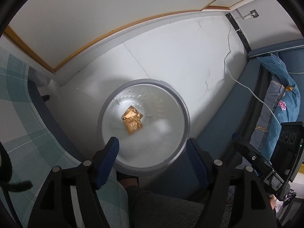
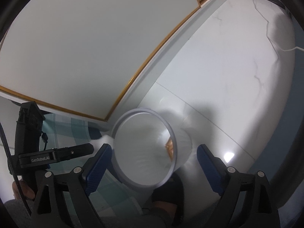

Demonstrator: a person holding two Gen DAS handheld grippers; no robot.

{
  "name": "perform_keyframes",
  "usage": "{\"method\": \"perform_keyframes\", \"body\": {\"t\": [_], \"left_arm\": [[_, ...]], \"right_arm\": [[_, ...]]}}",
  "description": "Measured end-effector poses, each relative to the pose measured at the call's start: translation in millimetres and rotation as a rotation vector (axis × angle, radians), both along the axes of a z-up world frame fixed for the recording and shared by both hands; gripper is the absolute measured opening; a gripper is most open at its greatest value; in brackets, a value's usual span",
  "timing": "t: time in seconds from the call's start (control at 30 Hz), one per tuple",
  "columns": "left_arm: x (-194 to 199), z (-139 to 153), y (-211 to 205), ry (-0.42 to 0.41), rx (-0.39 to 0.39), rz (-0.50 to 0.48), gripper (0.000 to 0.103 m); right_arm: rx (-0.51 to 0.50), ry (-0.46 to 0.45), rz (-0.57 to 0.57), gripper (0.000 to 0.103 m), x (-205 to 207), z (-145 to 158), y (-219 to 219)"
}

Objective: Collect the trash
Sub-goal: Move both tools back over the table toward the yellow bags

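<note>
A round grey trash bin (image 1: 187, 114) with a white liner stands on the white tiled floor. Golden snack wrappers (image 1: 132, 119) lie at its bottom. My left gripper (image 1: 153, 148) hovers open and empty above the bin's near rim. In the right wrist view the bin (image 2: 117, 125) appears tilted, with a sliver of the wrappers (image 2: 170, 148) inside. My right gripper (image 2: 152, 157) is open and empty above the bin, jaws wide either side of it. The right gripper also shows in the left wrist view (image 1: 252, 155).
A bed with a green plaid sheet (image 1: 20, 114) lies left of the bin. A blue pillow and quilt (image 1: 283, 95) lie on the right. A white cable (image 1: 247, 87) runs across the floor. A white wardrobe with gold trim (image 1: 85, 28) stands behind.
</note>
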State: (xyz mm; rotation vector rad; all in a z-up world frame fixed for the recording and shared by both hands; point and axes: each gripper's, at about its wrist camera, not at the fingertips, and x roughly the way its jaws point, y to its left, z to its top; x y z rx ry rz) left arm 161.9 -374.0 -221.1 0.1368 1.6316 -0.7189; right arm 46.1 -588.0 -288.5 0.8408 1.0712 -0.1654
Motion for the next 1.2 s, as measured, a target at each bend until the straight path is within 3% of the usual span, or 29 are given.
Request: {"method": "perform_keyframes", "body": {"t": [0.13, 0.33, 0.63, 0.83, 1.2], "left_arm": [[-1, 3, 1, -0.009, -0.008, 0.001, 0.072], [-3, 17, 9, -0.086, 0.004, 0.014, 0.074], [-12, 69, 34, -0.249, -0.052, 0.094, 0.074], [-21, 118, 61, -0.402, -0.092, 0.147, 0.074], [-39, 196, 142, -0.578, -0.196, 0.308, 0.076]], "right_arm": [[0.001, -0.004, -0.001, 0.092, -1, 3, 0], [-0.011, -0.007, 0.001, 0.092, -2, 9, 2], [-0.045, -0.052, 0.016, 0.092, -2, 40, 10], [-0.139, -0.146, 0.023, 0.092, -6, 86, 20], [-0.226, -0.393, 0.075, 0.092, -14, 200, 67]]}}
